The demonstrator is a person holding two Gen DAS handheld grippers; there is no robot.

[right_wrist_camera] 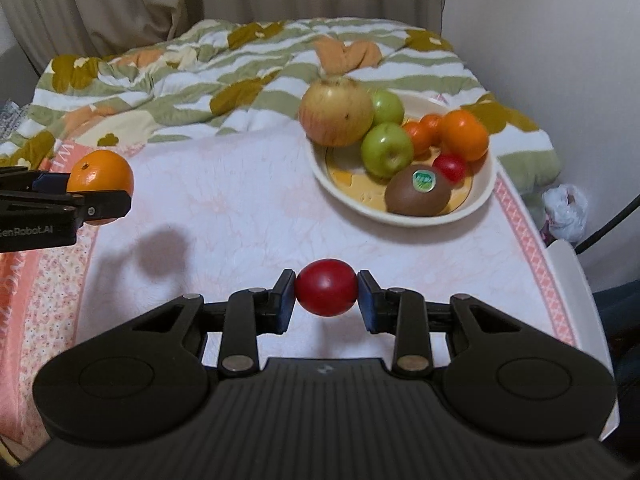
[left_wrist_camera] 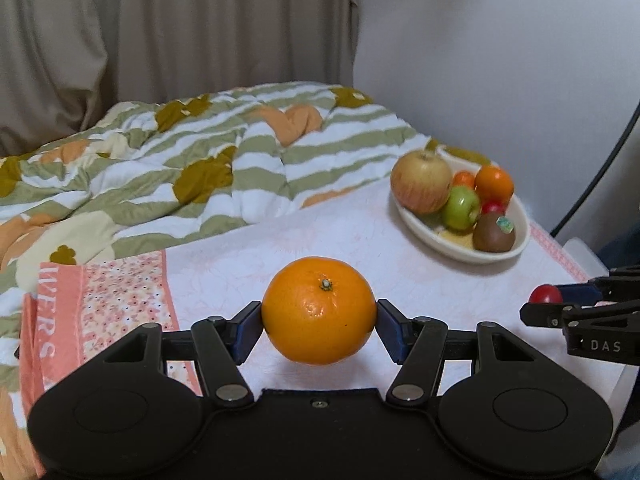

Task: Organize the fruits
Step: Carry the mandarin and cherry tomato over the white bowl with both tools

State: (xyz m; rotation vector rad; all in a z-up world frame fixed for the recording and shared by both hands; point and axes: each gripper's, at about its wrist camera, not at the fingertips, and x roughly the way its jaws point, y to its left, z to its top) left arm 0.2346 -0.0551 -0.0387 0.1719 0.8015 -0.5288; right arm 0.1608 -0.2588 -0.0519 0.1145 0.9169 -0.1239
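Near the bowl (right_wrist_camera: 404,216), the left gripper (left_wrist_camera: 319,326) pinches an orange (left_wrist_camera: 319,311) and the right gripper (right_wrist_camera: 326,295) pinches a red fruit (right_wrist_camera: 326,287); the full bowl could let either roll off.

The left gripper (left_wrist_camera: 319,322) is level, fingers pointing away toward the far side, both blue pads pressed against the sides of an orange (left_wrist_camera: 319,311) held clear above the surface. The right gripper (right_wrist_camera: 326,299) sits to its right at a similar height, also level and pointing far, its pads clamped on a small red fruit (right_wrist_camera: 326,287). The two grippers are well apart, side by side.
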